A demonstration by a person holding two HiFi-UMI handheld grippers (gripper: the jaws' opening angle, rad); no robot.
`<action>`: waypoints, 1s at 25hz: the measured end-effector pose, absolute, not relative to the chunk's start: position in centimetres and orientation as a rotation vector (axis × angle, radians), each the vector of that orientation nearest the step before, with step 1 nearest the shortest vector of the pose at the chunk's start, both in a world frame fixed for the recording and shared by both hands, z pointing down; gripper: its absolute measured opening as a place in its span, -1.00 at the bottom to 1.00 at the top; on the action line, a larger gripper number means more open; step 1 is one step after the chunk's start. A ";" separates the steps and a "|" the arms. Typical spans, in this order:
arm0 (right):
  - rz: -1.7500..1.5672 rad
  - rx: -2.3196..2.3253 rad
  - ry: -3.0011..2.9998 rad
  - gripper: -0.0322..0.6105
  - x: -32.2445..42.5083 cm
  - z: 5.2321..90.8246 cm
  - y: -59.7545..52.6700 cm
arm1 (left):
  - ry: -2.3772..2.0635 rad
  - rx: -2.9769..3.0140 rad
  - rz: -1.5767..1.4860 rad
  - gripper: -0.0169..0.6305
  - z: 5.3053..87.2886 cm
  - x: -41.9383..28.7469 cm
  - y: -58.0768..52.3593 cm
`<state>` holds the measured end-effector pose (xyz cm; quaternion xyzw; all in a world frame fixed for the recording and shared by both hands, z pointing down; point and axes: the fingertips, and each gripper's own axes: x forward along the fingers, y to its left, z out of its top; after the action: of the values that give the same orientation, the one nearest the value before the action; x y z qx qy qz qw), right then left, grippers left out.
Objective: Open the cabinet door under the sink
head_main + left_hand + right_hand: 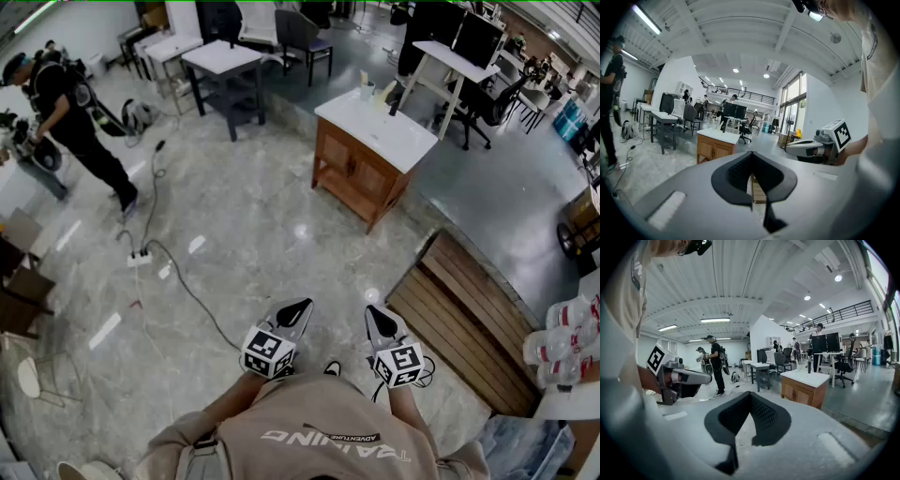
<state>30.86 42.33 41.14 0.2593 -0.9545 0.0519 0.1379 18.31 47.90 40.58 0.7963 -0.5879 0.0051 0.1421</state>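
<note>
**Both grippers closed and empty, well short of the sink cabinet**

I hold my left gripper [302, 306] and my right gripper [376, 310] side by side, low in front of my chest. Both point roughly toward the sink cabinet [361, 169]. On each one the jaws are pressed together, with nothing between them.

The cabinet stands well apart from both grippers, across a stretch of pale polished floor [253, 216]. It is a wooden unit with a white top [384, 136]. Its two doors [353, 174] are on the side turned toward me, and both are closed. A few small containers [367, 89] stand at the far end of the top.

A power strip [139, 258] lies on the floor left of the cabinet, with a cable trailing from it. Farther left of the cabinet a person in dark clothes [70, 112] is walking. To the cabinet's right and nearer to me is a slatted wooden platform [469, 319]. Beyond the cabinet, to its left, is a grey table [225, 75].
</note>
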 end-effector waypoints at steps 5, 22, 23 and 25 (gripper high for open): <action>0.149 0.783 -2.753 -0.89 30.6 41.0 42.6 | -1.689 2.318 0.002 -0.90 39.9 17.5 47.9; 0.156 0.790 -2.728 -0.89 24.6 41.7 44.1 | -1.592 2.349 -0.014 -0.90 41.6 13.4 47.7; 0.158 0.787 -2.725 -0.89 24.2 41.9 43.9 | -1.585 2.346 -0.014 -0.90 41.9 13.3 47.4; 0.166 0.775 -2.716 -0.89 23.9 42.2 43.6 | -1.566 2.335 -0.017 -0.90 42.4 13.5 47.0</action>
<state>23.89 43.62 42.24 0.2704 -0.9483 0.0581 0.1555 13.49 46.98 42.36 0.8191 -0.5495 -0.0060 0.1643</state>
